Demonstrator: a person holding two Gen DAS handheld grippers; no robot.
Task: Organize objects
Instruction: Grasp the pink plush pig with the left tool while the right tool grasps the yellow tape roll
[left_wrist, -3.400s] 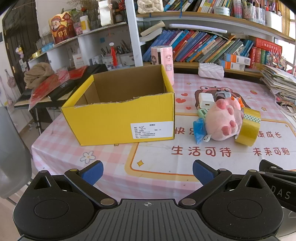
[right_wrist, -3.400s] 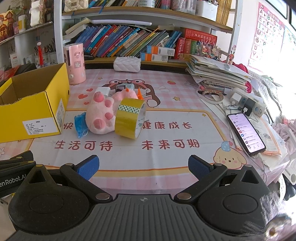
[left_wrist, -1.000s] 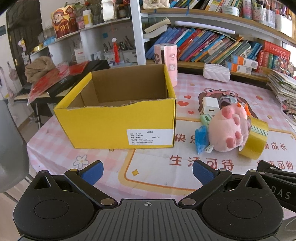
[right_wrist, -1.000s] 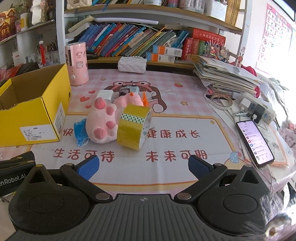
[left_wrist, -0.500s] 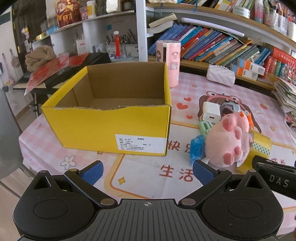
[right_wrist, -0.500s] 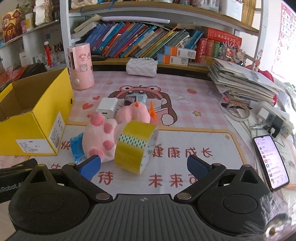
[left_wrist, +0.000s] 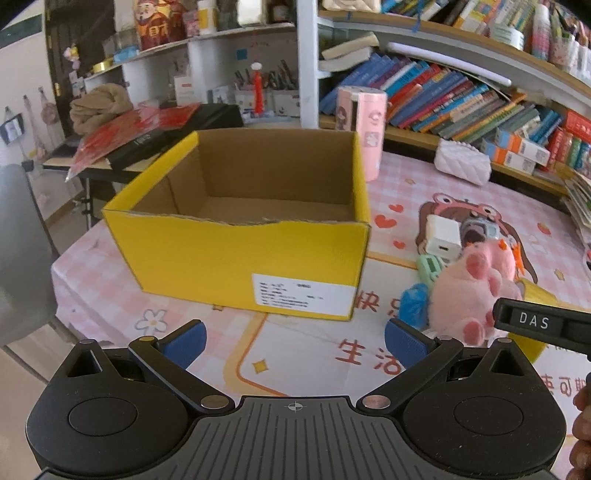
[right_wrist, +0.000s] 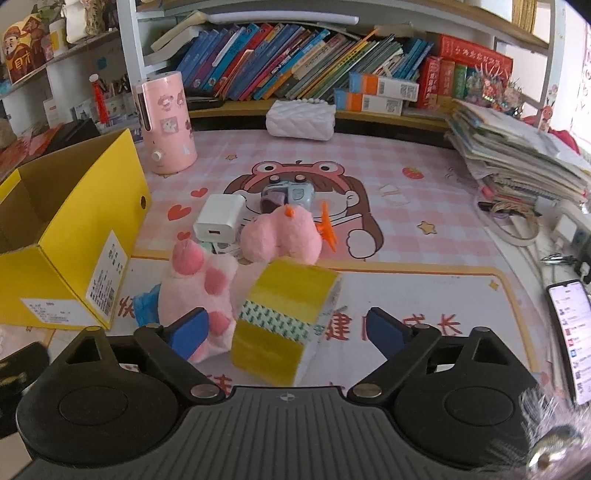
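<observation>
While both stand spread wide and grasp nothing, the right hand-held gripper (right_wrist: 284, 328) frames the yellow tape roll (right_wrist: 284, 317) beside the pink plush (right_wrist: 201, 291), and the left hand-held gripper (left_wrist: 295, 338) faces the yellow box (left_wrist: 255, 254) on the table (right_wrist: 424, 206).

A matt yellow cardboard box (left_wrist: 236, 254) with a torn, raw brown rim sits beside a fuzzy pink plush toy (right_wrist: 207, 284), a glossy roll of yellow tape (right_wrist: 284, 317) and a smooth white plastic charger (right_wrist: 218, 218) on a printed cloth-covered surface (right_wrist: 424, 236).
</observation>
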